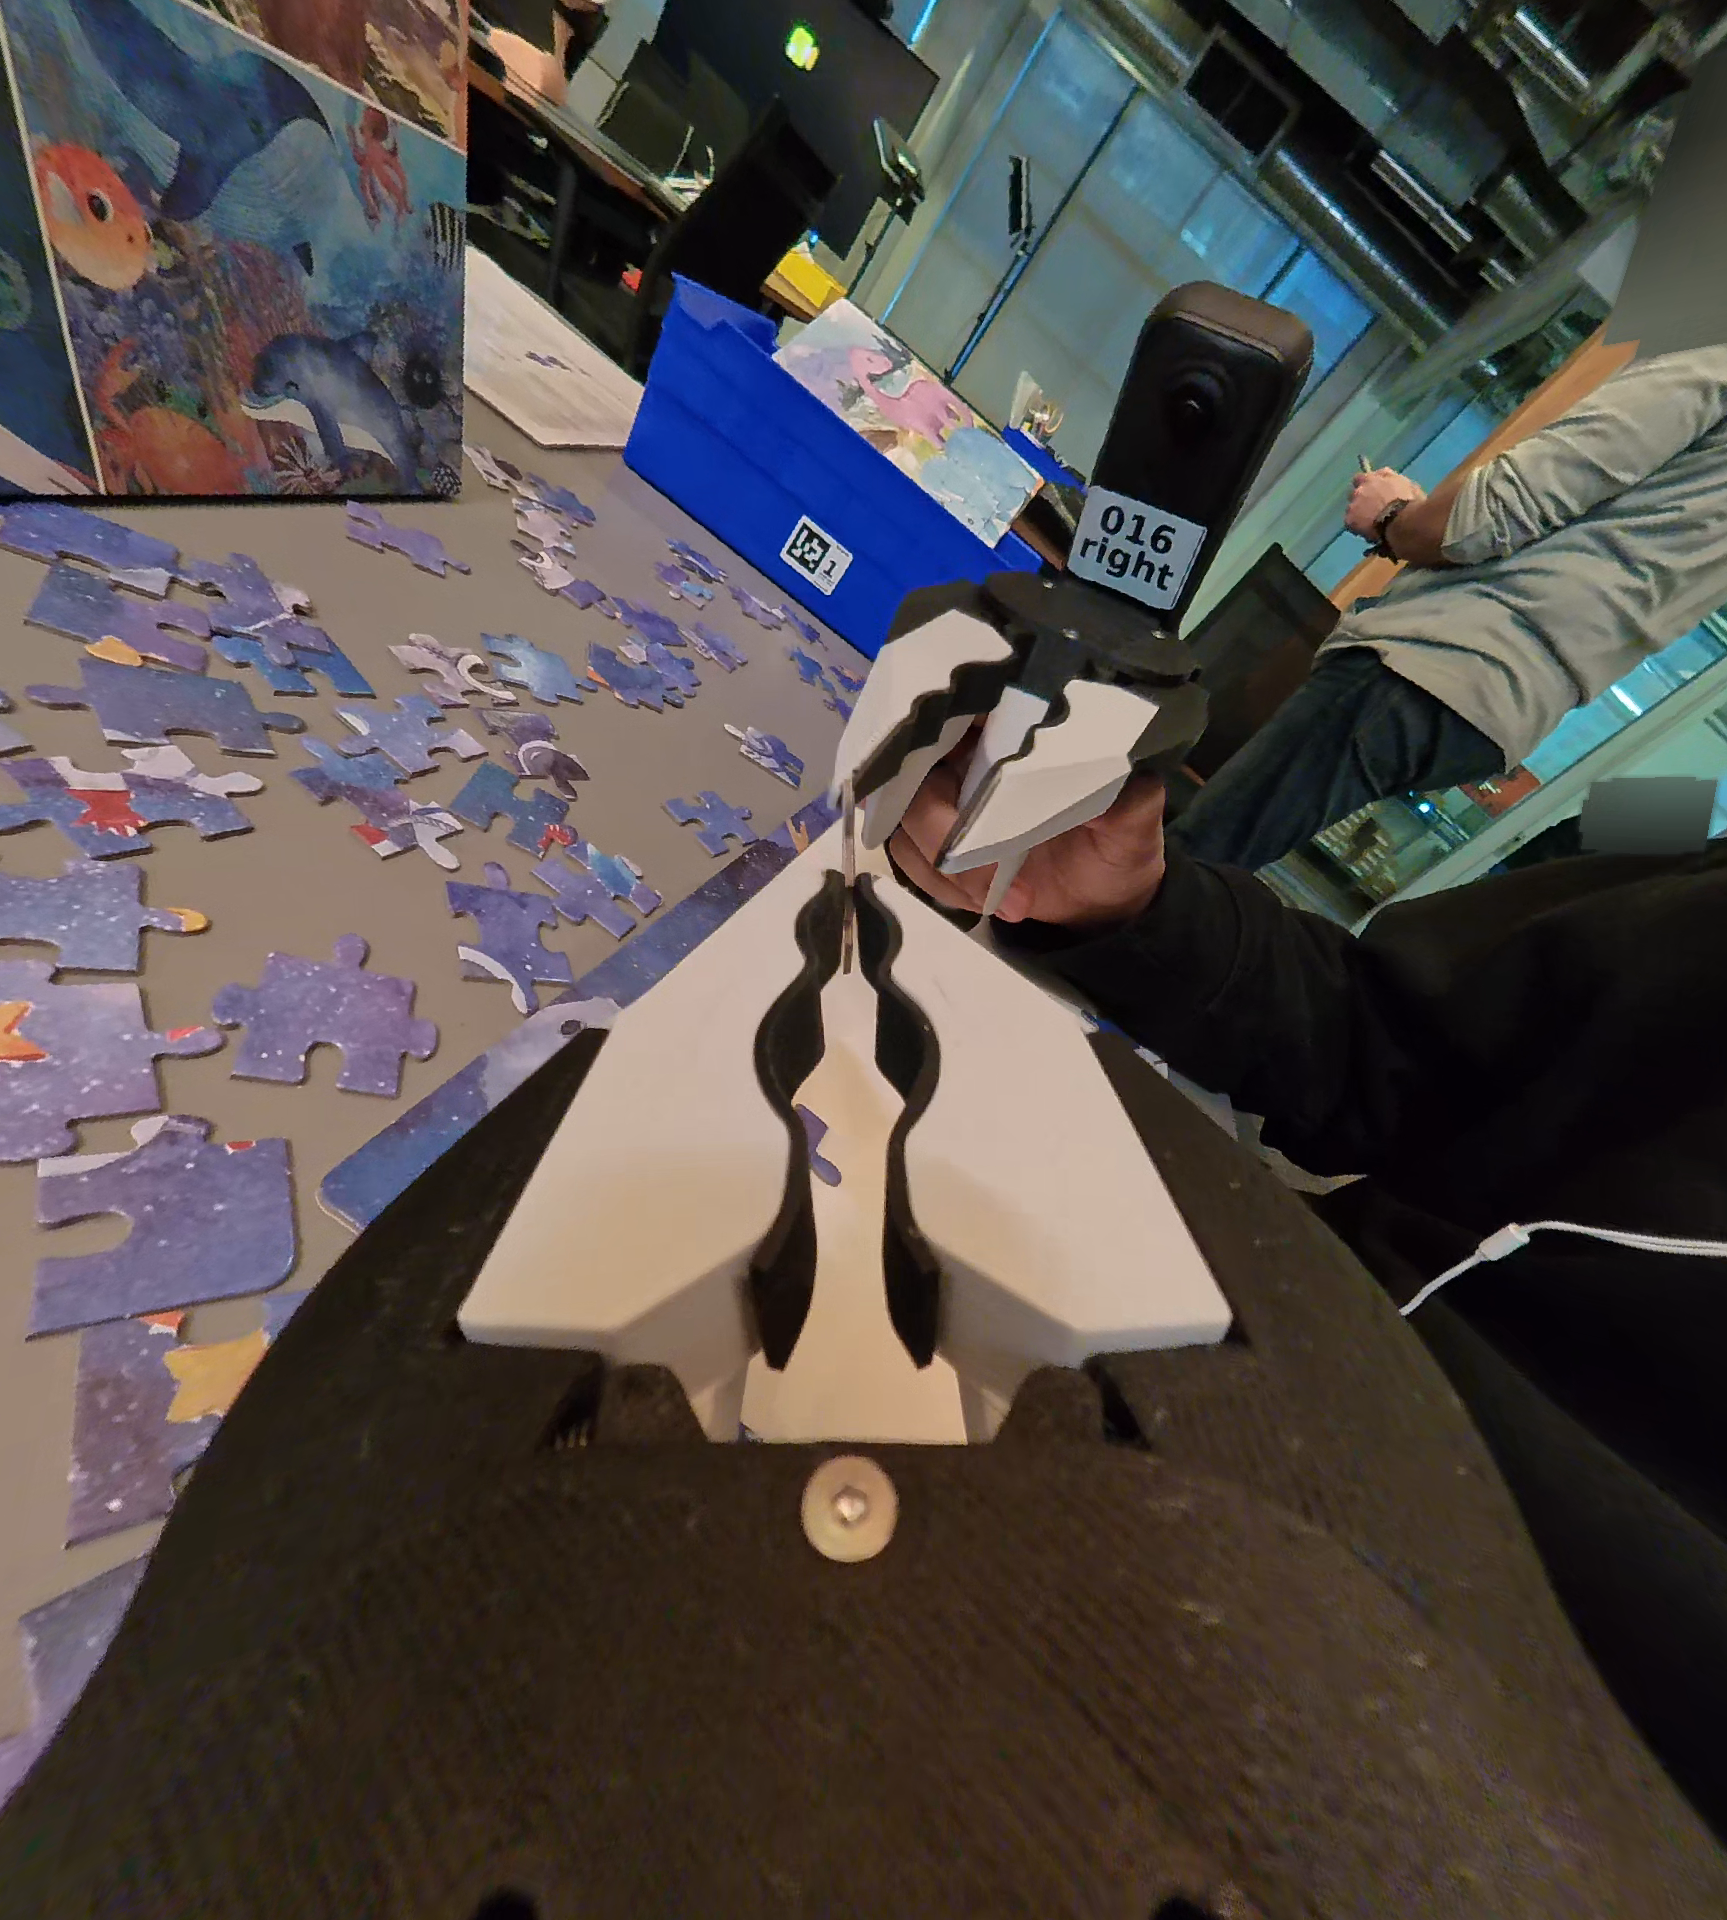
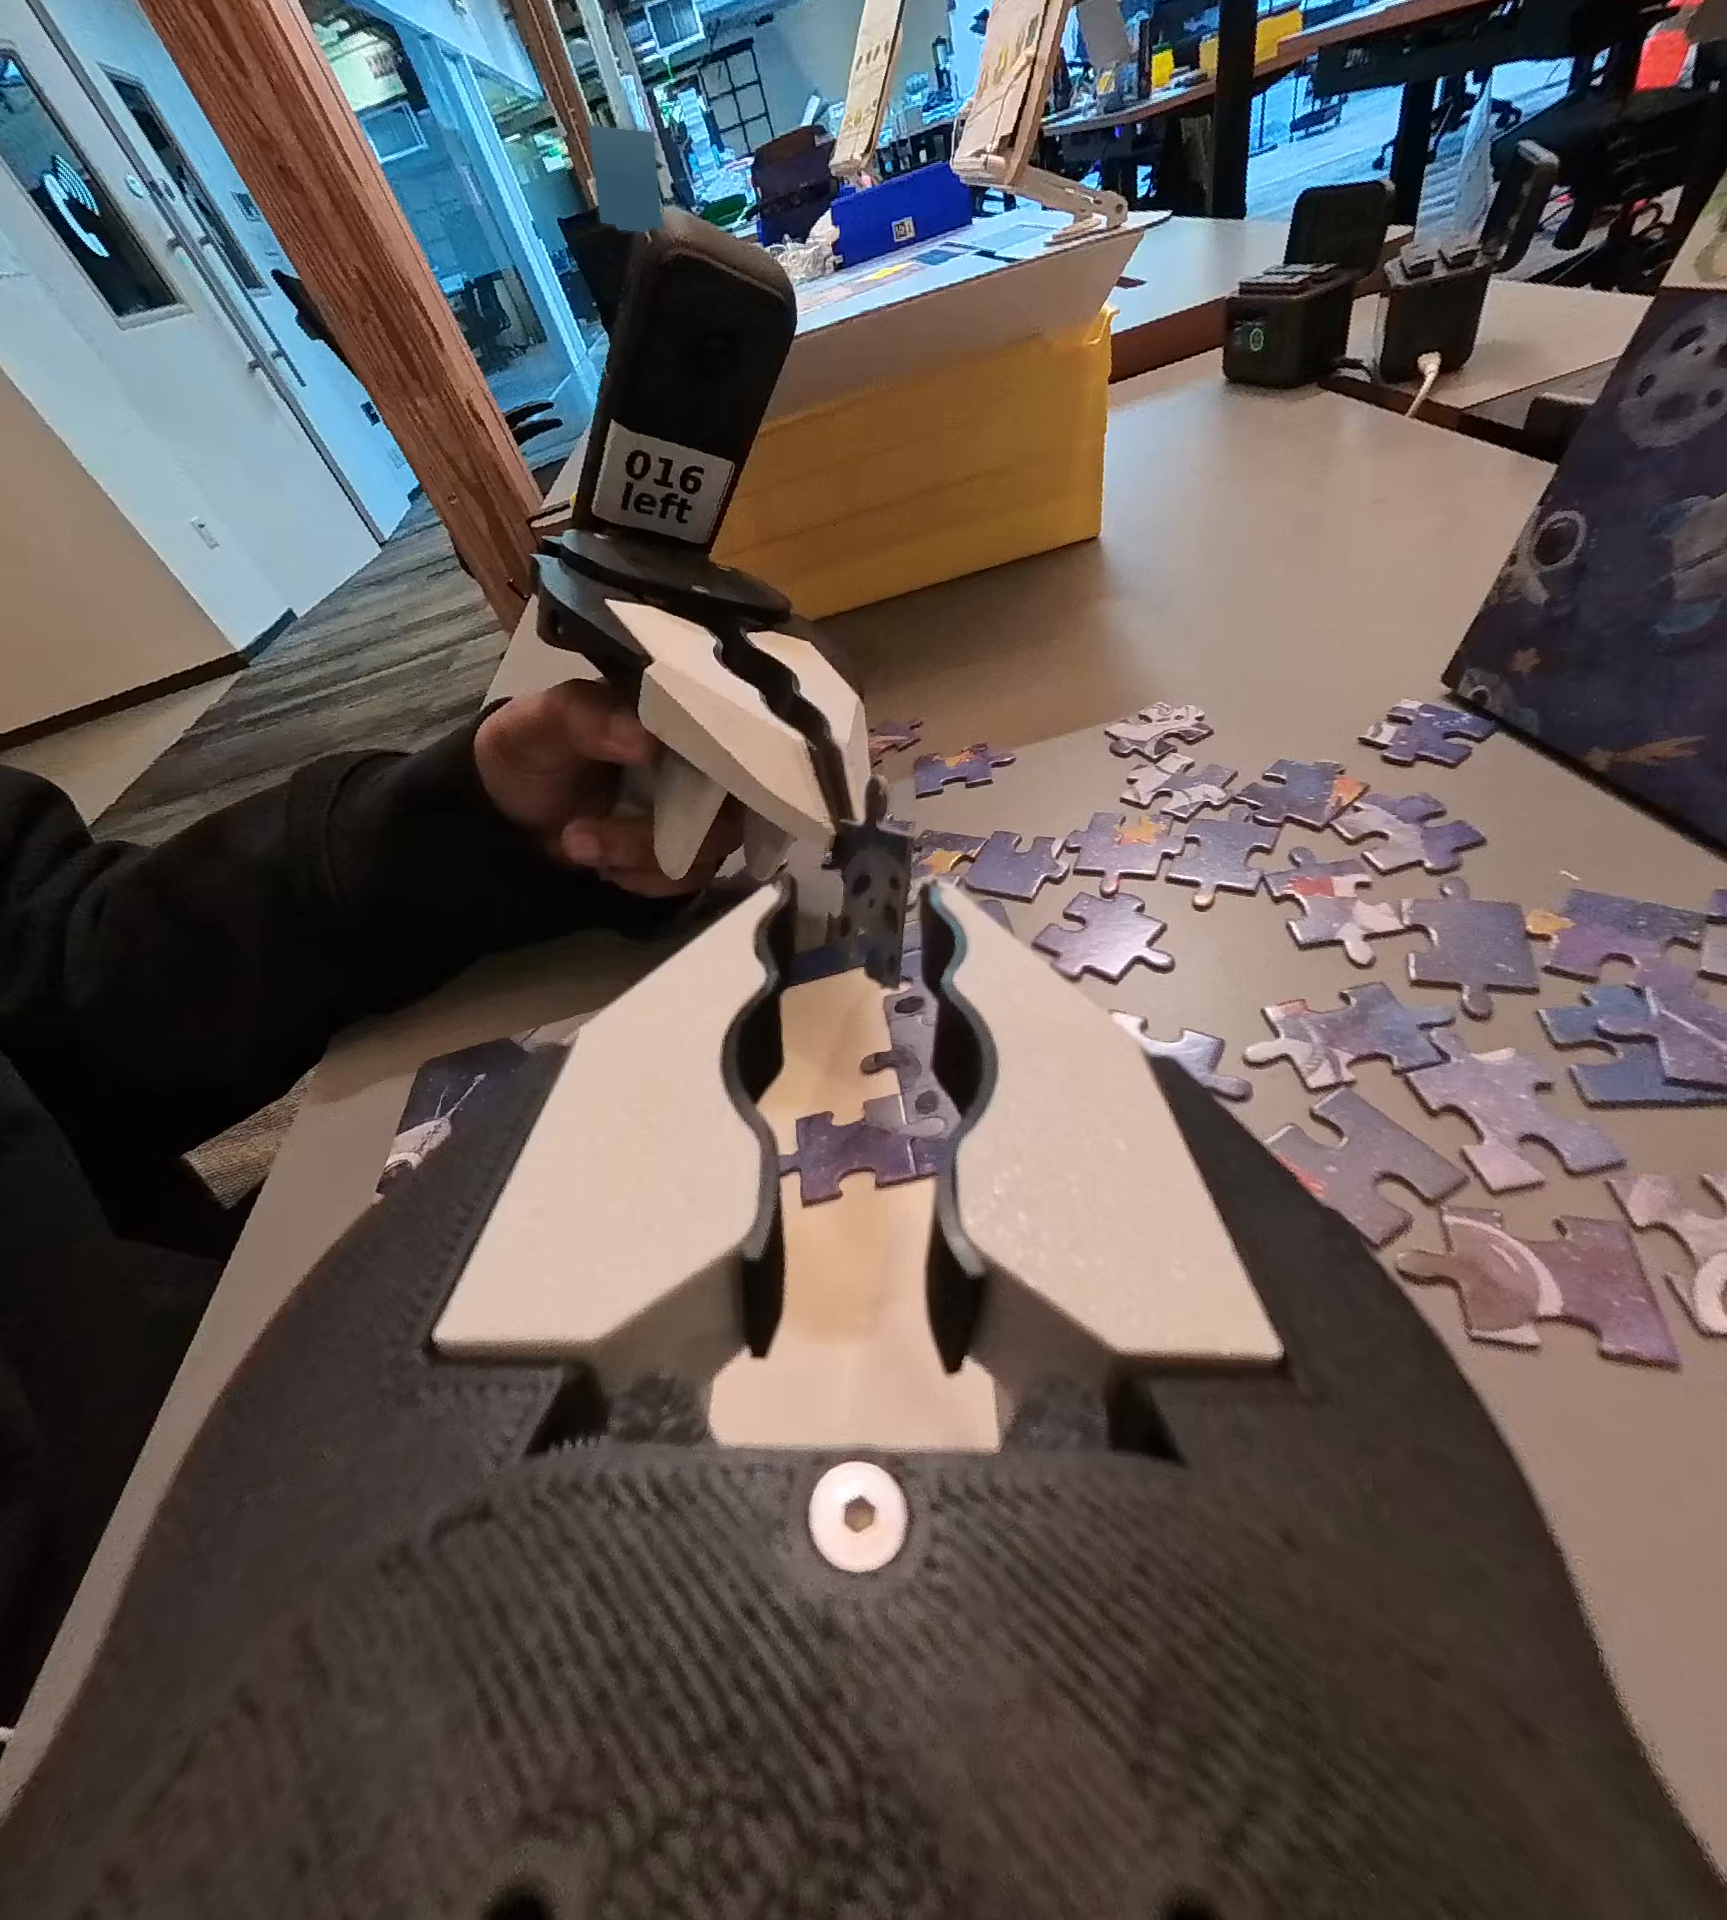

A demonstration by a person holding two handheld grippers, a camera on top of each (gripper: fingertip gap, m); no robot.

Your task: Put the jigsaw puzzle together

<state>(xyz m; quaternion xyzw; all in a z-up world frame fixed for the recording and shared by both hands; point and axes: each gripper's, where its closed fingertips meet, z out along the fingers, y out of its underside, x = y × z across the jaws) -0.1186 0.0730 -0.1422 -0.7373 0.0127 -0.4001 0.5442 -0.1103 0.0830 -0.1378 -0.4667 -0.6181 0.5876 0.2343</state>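
Midair over a grey table point(image 2: 1254, 582), the left gripper point(image 1: 846, 914) had its jaws clamped on a blue puzzle piece point(image 2: 874, 904), held on edge. In the left wrist view the piece showed only as a thin sliver pinched between the black pads point(image 1: 817, 935). The right gripper point(image 2: 859, 914) stood narrowly open around the same piece; its pads point(image 2: 942, 935) flanked the card with a gap on each side, not pressing it. Each gripper carried a black camera with a white printed label point(image 1: 1134, 548); a blue bin point(image 1: 765, 468) bore a small black-and-white code sticker point(image 1: 815, 554). That bin held a pastel picture board point(image 1: 916, 426). Loose blue pieces point(image 1: 319, 1023) lay scattered across the table, beside 2 picture boxes, 1 with fish point(image 1: 215, 260) and 1 with planets point(image 2: 1690, 582). A yellow box point(image 2: 952, 457) sat farther back.
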